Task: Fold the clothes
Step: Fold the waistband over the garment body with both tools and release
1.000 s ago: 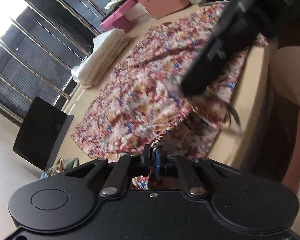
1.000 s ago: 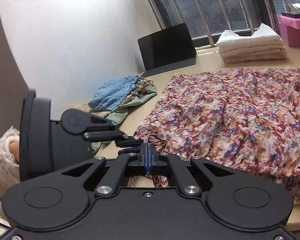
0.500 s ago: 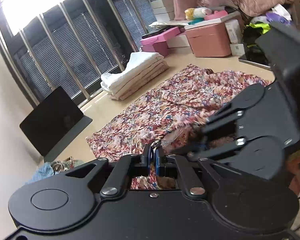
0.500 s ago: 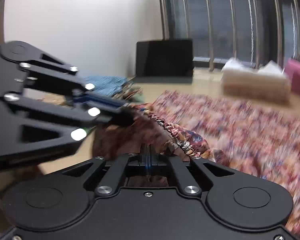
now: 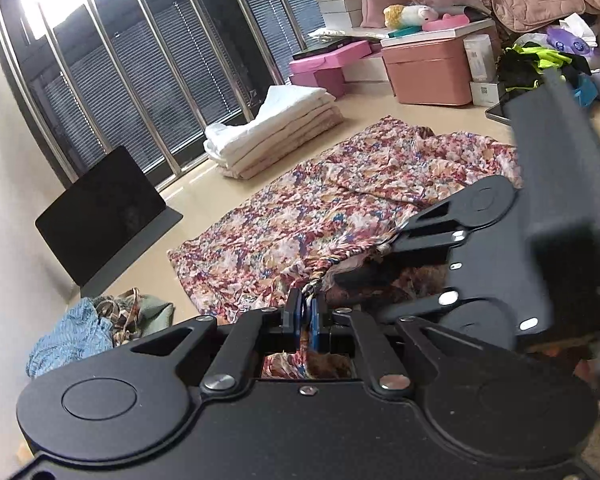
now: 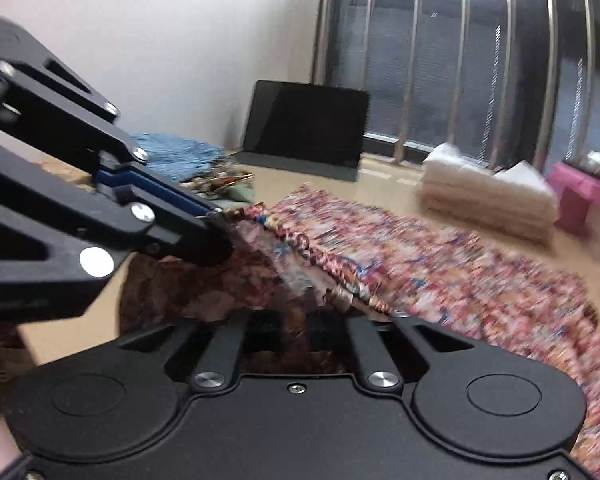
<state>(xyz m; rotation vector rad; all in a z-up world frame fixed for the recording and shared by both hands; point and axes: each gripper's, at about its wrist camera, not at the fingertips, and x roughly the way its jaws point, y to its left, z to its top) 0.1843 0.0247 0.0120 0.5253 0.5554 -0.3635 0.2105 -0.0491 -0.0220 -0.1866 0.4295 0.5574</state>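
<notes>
A floral skirt (image 5: 340,200) lies spread on the beige floor, its gathered waistband lifted at the near end. My left gripper (image 5: 308,312) is shut on the waistband; it also shows at the left of the right wrist view (image 6: 216,216). My right gripper (image 5: 384,248) is shut on the same waistband a little to the right and lies sideways in the left wrist view. In the blurred right wrist view the lifted skirt (image 6: 440,276) drapes over my right gripper (image 6: 300,320), hiding its fingertips.
A stack of folded white and cream cloth (image 5: 276,132) lies beyond the skirt. A dark tablet on a stand (image 5: 100,208) is at the left by the window bars. A crumpled blue and green pile (image 5: 84,336) lies near left. Pink boxes (image 5: 428,68) and clutter stand behind.
Both grippers have lifted the waistband off the floor and swung upward. The right gripper has come close beside the left one, and the near end of the skirt now hangs between them.
</notes>
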